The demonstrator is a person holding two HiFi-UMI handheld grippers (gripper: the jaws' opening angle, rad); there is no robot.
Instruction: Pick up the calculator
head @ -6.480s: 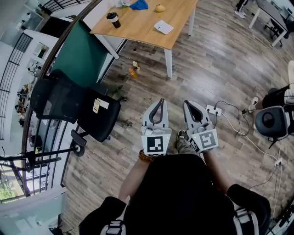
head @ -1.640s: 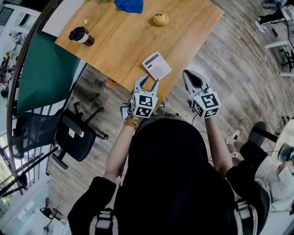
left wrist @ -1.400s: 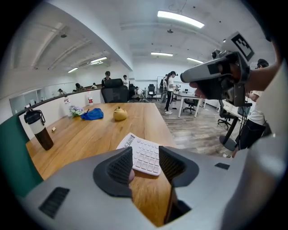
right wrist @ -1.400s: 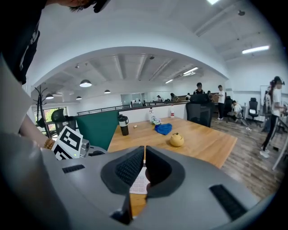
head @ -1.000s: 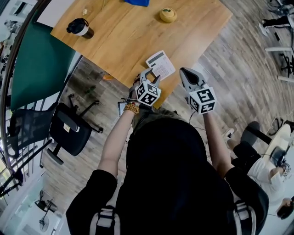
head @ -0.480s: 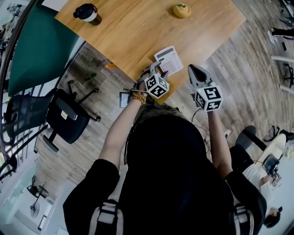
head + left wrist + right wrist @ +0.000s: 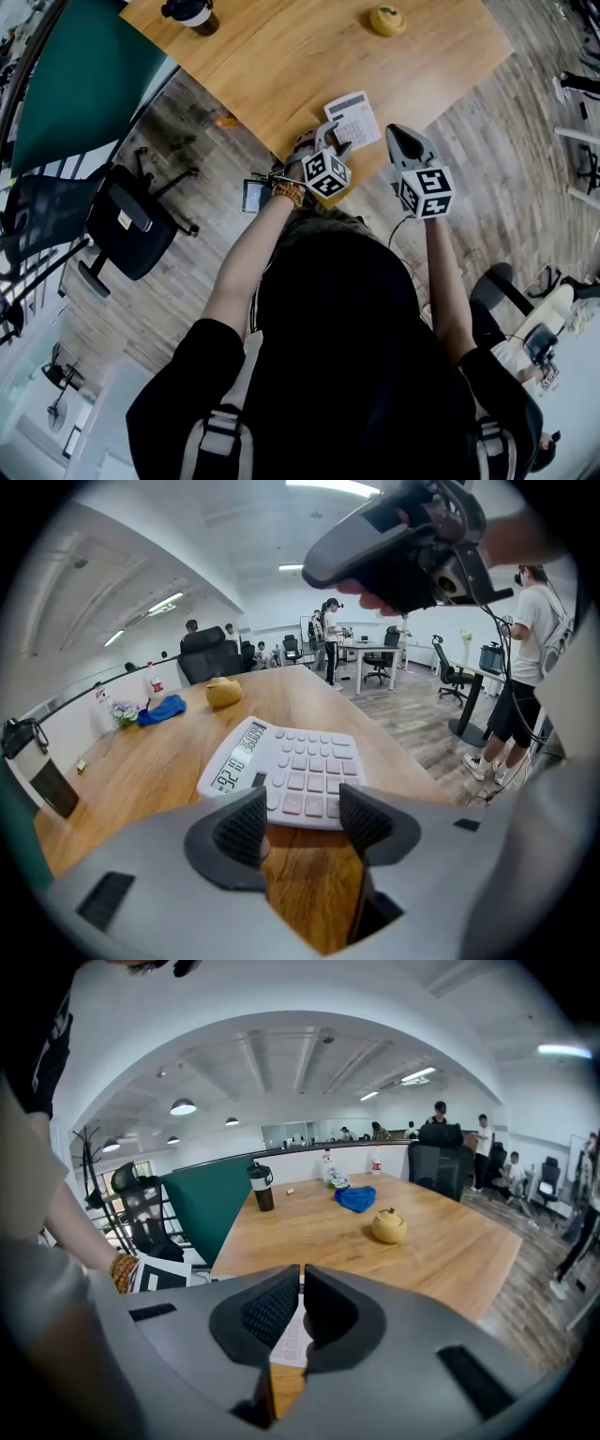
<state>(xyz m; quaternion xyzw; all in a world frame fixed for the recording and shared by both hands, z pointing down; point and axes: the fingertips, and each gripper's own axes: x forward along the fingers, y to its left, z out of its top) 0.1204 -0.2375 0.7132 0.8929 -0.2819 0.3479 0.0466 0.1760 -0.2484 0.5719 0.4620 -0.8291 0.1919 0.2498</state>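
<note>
A white calculator [image 7: 354,119] [image 7: 291,771] lies flat near the front edge of the wooden table [image 7: 281,66], its display at the far end. My left gripper [image 7: 328,142] [image 7: 302,822] points down at its near edge. Its jaws are opening, with bare wood between the fingertips and the calculator's key rows just past them; the pads touch nothing. My right gripper [image 7: 397,137] [image 7: 302,1312] hovers to the calculator's right, shut with nothing in it. A strip of the calculator [image 7: 288,1342] shows under its tips.
On the table's far part stand a yellow fruit-shaped object [image 7: 386,20] [image 7: 389,1226], a dark coffee cup [image 7: 192,11] [image 7: 260,1187] and a blue cloth [image 7: 356,1198]. A green partition [image 7: 75,75] and a black office chair [image 7: 122,225] stand left of the table.
Both grippers have sunk toward the table's front edge. The left one now sits at the calculator's near edge with its jaws spread wider. The right one stays shut.
</note>
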